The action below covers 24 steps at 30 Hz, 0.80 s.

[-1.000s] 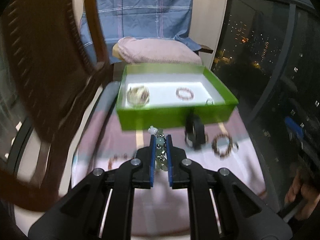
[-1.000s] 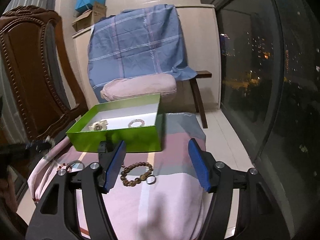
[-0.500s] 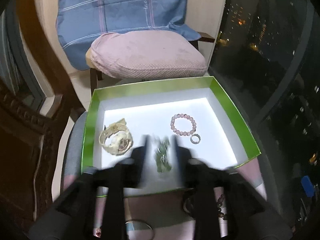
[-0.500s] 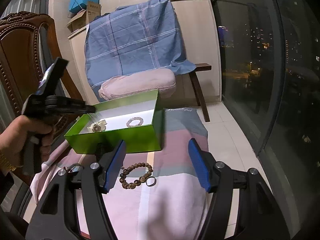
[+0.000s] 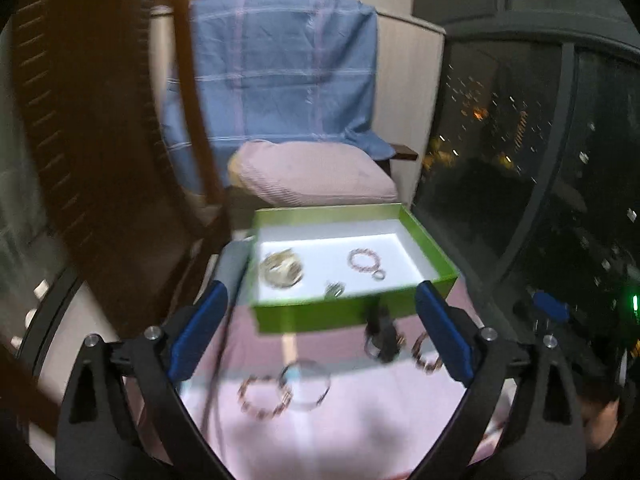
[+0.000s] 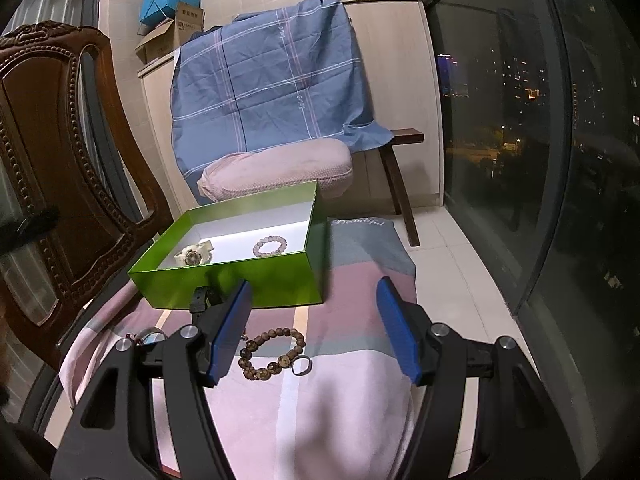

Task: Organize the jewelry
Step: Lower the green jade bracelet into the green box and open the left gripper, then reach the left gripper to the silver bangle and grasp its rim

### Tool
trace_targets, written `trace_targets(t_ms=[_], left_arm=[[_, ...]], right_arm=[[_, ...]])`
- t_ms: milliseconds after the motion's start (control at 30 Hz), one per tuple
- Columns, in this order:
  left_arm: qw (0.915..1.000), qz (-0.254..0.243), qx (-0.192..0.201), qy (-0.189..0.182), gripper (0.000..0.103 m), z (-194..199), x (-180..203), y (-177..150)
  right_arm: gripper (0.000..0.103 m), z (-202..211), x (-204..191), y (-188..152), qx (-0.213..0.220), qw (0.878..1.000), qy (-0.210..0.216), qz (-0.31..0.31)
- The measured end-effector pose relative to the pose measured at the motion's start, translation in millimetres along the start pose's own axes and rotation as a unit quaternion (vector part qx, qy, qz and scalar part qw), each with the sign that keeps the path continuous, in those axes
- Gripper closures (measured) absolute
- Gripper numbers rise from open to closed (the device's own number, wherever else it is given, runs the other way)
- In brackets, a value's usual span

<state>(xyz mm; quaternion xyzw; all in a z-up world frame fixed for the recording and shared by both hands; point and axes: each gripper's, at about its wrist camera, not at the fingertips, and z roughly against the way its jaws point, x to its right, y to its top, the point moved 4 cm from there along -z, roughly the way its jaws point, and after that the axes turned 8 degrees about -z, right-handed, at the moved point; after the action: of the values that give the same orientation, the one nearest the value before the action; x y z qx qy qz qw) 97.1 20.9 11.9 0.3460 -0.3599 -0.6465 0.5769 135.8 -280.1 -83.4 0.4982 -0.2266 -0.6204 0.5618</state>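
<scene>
Hovering with jaws spread wide and empty, the left gripper (image 5: 318, 334) and right gripper (image 6: 314, 330) both sit near of the green box (image 6: 256, 286), over bare pink cloth (image 6: 320, 408). Inside the box lie three pieces: a pale watch (image 6: 194, 255), a pink bead bracelet (image 6: 270, 247) and a small greenish piece (image 5: 334, 289). Near of its front wall, a brown bead bracelet (image 6: 272, 354) rests on the cloth.

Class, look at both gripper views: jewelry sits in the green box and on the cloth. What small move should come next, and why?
Probably lower the right gripper, open and empty, over the brown bead bracelet and close on it. It lies on the cloth in front of the green box, which already holds the cream watch and pink bracelet. The left gripper is open too.
</scene>
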Motion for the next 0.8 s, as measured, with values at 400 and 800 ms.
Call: trace_targets(t_ms=[400,800], left_arm=[[0.999,-0.006,-0.026,0.037,0.01,-17,0,-97],[0.999,0.003,-0.037,0.023,0.01,-18,4,-99]], right_arm=[[0.04,34,-13,-24,0.016,0.999,-0.01,0.047],[0.04,23,-9,-27,0.007,0.999,-0.024,0.044]])
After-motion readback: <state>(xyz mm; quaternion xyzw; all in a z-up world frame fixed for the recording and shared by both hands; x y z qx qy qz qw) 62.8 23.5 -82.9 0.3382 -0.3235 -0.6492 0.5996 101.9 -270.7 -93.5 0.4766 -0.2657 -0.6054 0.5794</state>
